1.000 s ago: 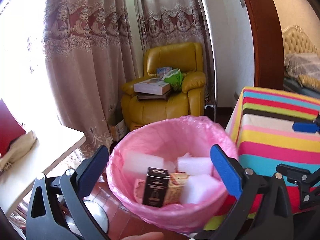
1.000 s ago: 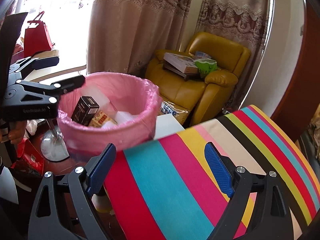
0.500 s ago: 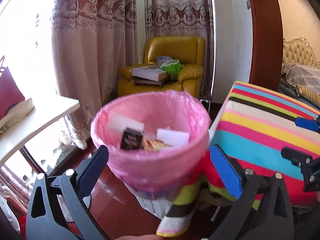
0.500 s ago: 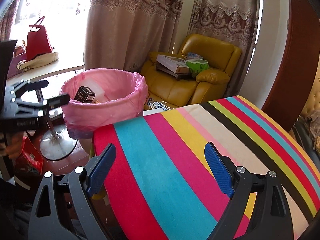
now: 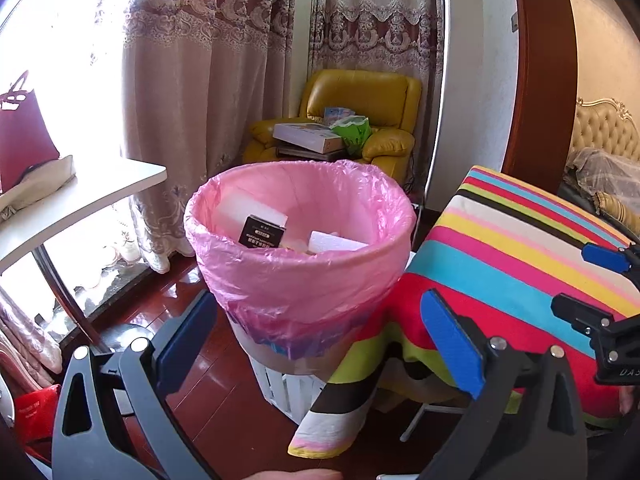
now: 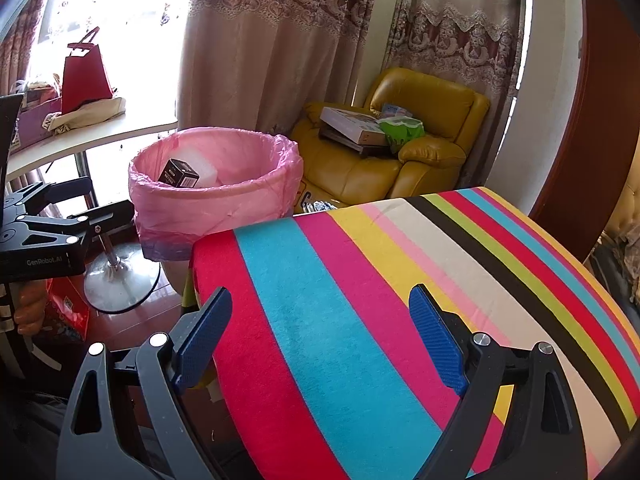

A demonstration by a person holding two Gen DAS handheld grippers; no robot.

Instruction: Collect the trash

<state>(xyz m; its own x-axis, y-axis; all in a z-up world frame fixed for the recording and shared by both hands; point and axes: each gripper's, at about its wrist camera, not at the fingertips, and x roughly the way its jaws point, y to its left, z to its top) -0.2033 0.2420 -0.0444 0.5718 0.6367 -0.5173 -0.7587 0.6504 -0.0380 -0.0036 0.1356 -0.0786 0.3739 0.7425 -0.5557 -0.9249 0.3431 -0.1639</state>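
A bin lined with a pink bag [image 5: 300, 280] stands beside the striped table; the right wrist view has it at the left [image 6: 216, 208]. Inside lie a black box [image 5: 262, 232] and white foam pieces [image 5: 336, 242]. My left gripper [image 5: 318, 312] is open and empty, a little short of the bin's near side and lower than its rim. It also shows at the left edge of the right wrist view [image 6: 106, 196]. My right gripper [image 6: 320, 296] hangs open and empty over the striped cloth [image 6: 360, 280]. Nothing lies on the cloth within view.
A white desk [image 5: 80, 196] with a red bag [image 5: 24, 136] stands left of the bin. The bin sits on a white crate [image 5: 288, 384]. A chrome pedestal base [image 6: 120, 276] rests on the floor. Behind is a yellow armchair [image 5: 360, 100] holding boxes, with curtains beyond.
Both grippers have drawn back and sunk a little. The bin, which filled the left wrist view from above, now stands farther off and is seen from the side. Both stayed open.
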